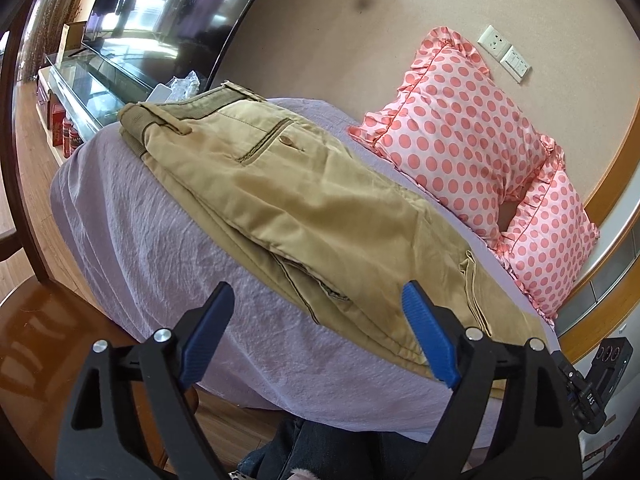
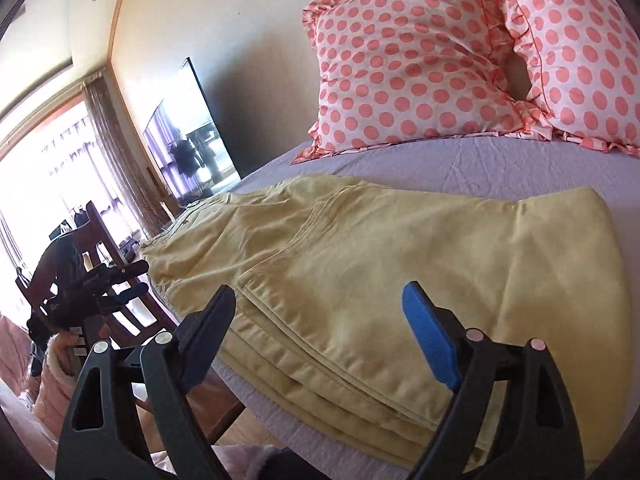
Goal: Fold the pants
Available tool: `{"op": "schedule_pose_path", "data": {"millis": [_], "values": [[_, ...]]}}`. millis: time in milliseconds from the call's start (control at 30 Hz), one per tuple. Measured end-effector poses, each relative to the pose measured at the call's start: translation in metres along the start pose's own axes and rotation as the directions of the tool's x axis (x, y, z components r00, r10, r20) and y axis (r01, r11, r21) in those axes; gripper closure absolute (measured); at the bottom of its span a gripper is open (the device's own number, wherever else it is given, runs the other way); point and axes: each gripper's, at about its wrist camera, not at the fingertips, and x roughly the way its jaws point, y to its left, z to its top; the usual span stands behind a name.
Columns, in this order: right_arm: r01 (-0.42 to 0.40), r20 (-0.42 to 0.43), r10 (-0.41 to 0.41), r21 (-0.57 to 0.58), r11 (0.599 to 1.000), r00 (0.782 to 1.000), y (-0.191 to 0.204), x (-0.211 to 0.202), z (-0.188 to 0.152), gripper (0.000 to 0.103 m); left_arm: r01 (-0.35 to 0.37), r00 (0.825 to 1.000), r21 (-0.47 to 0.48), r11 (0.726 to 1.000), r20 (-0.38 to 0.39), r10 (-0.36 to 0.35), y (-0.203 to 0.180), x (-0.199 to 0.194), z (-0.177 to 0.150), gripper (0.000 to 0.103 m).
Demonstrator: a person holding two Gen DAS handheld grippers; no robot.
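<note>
Khaki pants (image 1: 304, 208) lie folded in layers on a lilac bed sheet (image 1: 160, 248), waistband and a buttoned back pocket toward the far left. In the right wrist view the pants (image 2: 400, 264) fill the middle, with stacked folded edges near the bed's front edge. My left gripper (image 1: 318, 300) is open and empty, hovering over the near edge of the pants. My right gripper (image 2: 320, 304) is open and empty, just above the folded stack. The left gripper also shows in the right wrist view (image 2: 120, 280) at the far left.
Two pink polka-dot pillows (image 1: 472, 136) lean against the wall behind the pants. A TV (image 1: 176, 8) on a glass stand (image 1: 92, 88) stands past the bed. A wooden chair (image 2: 104, 248) and a window are at left. The bed's front edge (image 2: 280, 432) is close.
</note>
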Motion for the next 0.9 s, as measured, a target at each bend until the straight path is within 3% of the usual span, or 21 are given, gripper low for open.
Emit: {"op": "schedule_pose_path", "data": {"millis": [333,567,700,867,900], "values": [[-0.01,-0.003,0.01,0.054,0.999,1.0,-0.005,0.003,-0.008,0.016,-0.018,0.997,-0.07,0.997,-0.07,0.014,0.003,0.024,0.016,0.017],[-0.018,0.008,0.018,0.074,0.997,1.0,-0.009,0.004,-0.009,0.016,-0.005,1.0,-0.073,0.997,-0.01,0.004,-0.004,0.011,0.033,0.017],[-0.024,0.02,0.022,0.09,0.996,1.0,-0.012,0.002,-0.01,0.016,-0.062,0.998,-0.071,0.996,0.027,0.064,0.005,0.018,0.056,0.018],[-0.03,0.049,0.025,0.101,0.994,0.998,-0.015,-0.007,-0.01,0.013,-0.121,0.99,-0.191,0.974,0.044,0.131,0.045,0.033,0.087,0.026],[-0.031,0.056,0.025,0.106,0.994,0.998,-0.016,-0.009,-0.01,0.013,-0.134,0.989,-0.221,0.966,0.037,0.145,0.055,0.037,0.091,0.037]]}}
